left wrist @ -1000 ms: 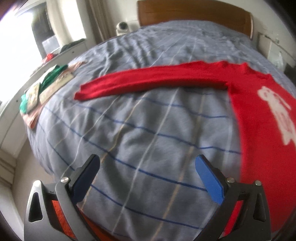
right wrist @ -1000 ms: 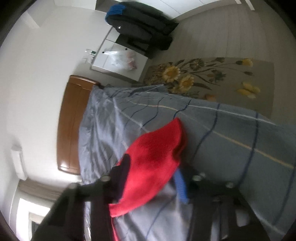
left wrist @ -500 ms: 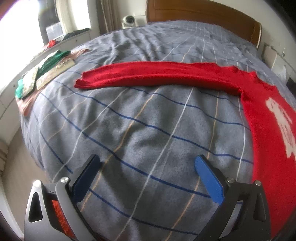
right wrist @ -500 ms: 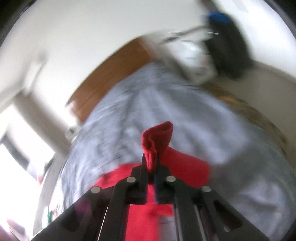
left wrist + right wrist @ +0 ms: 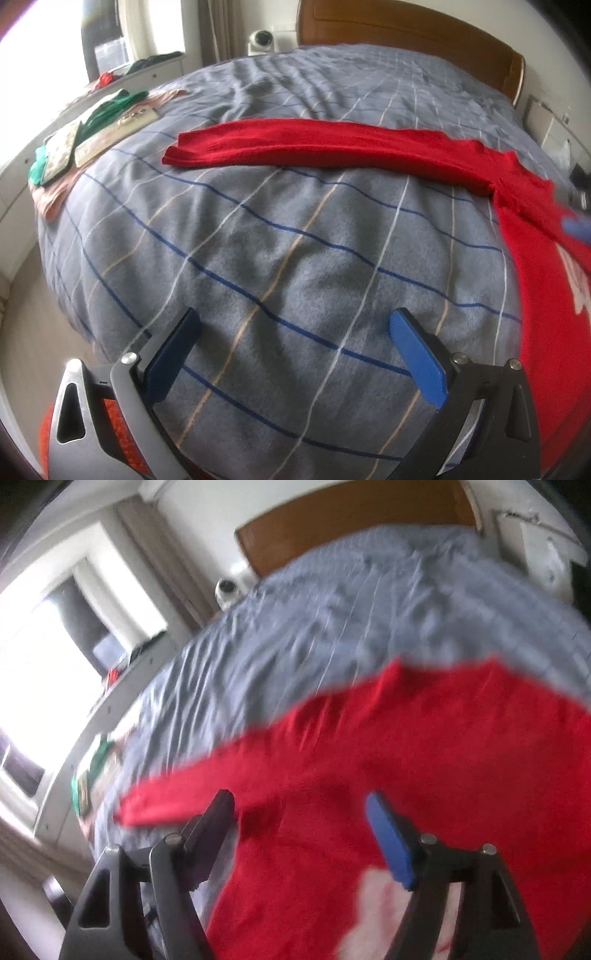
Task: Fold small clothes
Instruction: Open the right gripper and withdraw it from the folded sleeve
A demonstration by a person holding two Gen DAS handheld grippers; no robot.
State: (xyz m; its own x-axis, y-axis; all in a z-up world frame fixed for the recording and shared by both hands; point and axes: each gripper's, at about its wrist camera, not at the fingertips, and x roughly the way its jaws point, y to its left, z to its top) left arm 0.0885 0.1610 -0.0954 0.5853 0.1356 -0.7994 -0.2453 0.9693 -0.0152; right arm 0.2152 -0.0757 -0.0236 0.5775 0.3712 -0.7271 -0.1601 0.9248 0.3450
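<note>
A red sweater (image 5: 546,280) with a white print lies flat on the grey checked bed (image 5: 280,236). Its long sleeve (image 5: 317,147) stretches out to the left across the bed. My left gripper (image 5: 291,332) is open and empty, low over bare blanket, left of the sweater's body. My right gripper (image 5: 299,808) is open and empty just above the sweater's body (image 5: 424,746); this view is blurred. The sleeve (image 5: 177,794) runs off to the left past its left finger. A blurred blue shape at the right edge of the left wrist view overlaps the sweater.
A pile of green and beige clothes (image 5: 85,133) lies at the bed's far left edge. The wooden headboard (image 5: 406,33) is at the back, with a white nightstand (image 5: 554,125) to its right. A window and white cabinet are on the left.
My right gripper let go of the red sleeve end it was holding, opened, and swung over the sweater's body. My left gripper stayed open and its view shifted slightly.
</note>
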